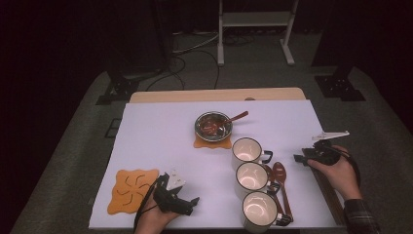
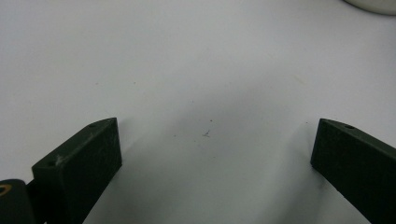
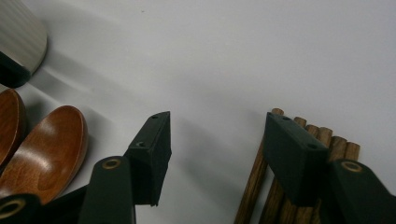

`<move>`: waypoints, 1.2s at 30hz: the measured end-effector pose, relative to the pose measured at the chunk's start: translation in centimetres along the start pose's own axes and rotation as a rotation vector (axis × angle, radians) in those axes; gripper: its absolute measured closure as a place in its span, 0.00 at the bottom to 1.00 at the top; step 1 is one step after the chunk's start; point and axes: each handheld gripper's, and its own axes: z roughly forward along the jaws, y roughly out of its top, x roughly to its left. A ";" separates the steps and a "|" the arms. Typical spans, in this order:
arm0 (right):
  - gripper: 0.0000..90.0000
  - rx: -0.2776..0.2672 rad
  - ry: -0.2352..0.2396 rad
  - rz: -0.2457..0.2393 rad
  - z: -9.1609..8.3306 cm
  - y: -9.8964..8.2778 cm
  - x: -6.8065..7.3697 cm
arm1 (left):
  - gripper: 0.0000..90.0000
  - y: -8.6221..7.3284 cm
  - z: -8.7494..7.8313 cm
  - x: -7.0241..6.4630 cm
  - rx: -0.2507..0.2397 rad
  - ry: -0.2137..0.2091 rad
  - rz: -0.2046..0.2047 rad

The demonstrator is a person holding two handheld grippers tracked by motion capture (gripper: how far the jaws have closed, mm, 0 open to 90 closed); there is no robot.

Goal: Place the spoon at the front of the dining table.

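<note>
My left gripper (image 1: 191, 204) rests low on the white sheet near the front edge, held by a hand. In the left gripper view my left gripper (image 2: 217, 126) has its jaws wide open over bare white surface. My right gripper (image 1: 298, 158) sits at the right side, pointing left toward the mugs. Seen in the right gripper view, my right gripper (image 3: 217, 119) is open with only white sheet in the gap. Its right jaw lies over a bundle of wooden sticks (image 3: 280, 200). Two wooden spoons (image 3: 46, 149) lie to its left.
Three white mugs (image 1: 252, 176) stand in a row right of centre, with the wooden spoons (image 1: 280, 181) beside them. A metal bowl (image 1: 213, 126) with a spoon sits on an orange mat farther back. Another orange mat (image 1: 132, 189) lies front left. The wooden sticks (image 1: 327, 190) run along the right edge.
</note>
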 end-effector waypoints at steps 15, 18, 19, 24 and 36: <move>0.45 -0.016 0.000 -0.013 -0.4 0.3 0.4 | 0.01 0.0 0.0 0.0 0.002 0.000 0.002; 0.45 -0.017 -0.004 -0.007 -0.6 0.1 0.2 | 0.01 0.0 0.0 0.0 0.002 0.000 0.002; 0.45 -0.014 -0.005 -0.007 -0.7 -0.1 0.2 | 0.01 0.0 0.0 0.0 0.001 0.000 0.002; 0.45 -0.013 -0.006 -0.010 -1.0 -0.7 0.3 | 0.01 0.0 0.0 0.0 0.000 0.001 0.002; 0.44 0.008 -0.008 -0.016 -1.0 -1.3 0.7 | 0.01 0.0 0.0 0.0 -0.002 0.000 0.000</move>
